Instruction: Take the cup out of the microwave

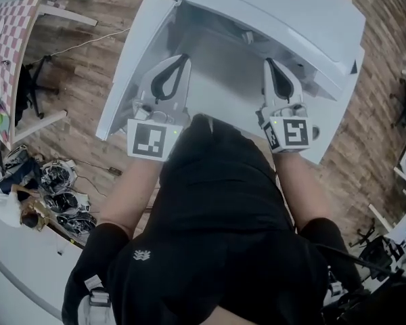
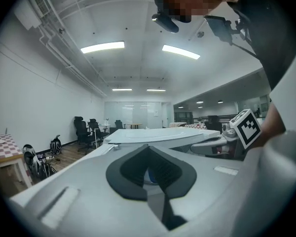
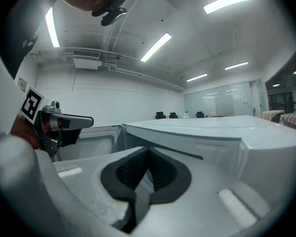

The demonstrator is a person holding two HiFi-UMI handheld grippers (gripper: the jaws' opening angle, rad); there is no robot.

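Observation:
The white microwave [image 1: 277, 15] stands in front of me, its top seen from above in the head view. Its door [image 3: 96, 142] appears swung open to the left. My left gripper [image 1: 183, 59] and right gripper [image 1: 266, 62] hover side by side before the opening, both shut with nothing held. In the left gripper view the jaws [image 2: 148, 147] meet at their tips, and a small blue patch shows through their loop; I cannot tell what it is. The right gripper [image 3: 148, 149] points at the microwave's body [image 3: 237, 142]. No cup is plainly seen.
A checkered table [image 1: 10, 46] stands at the far left on the wooden floor [image 1: 88, 46]. Bags and clutter [image 1: 57, 195] lie at my left. Office chairs [image 2: 84, 130] stand far back. The person's dark shirt fills the lower head view.

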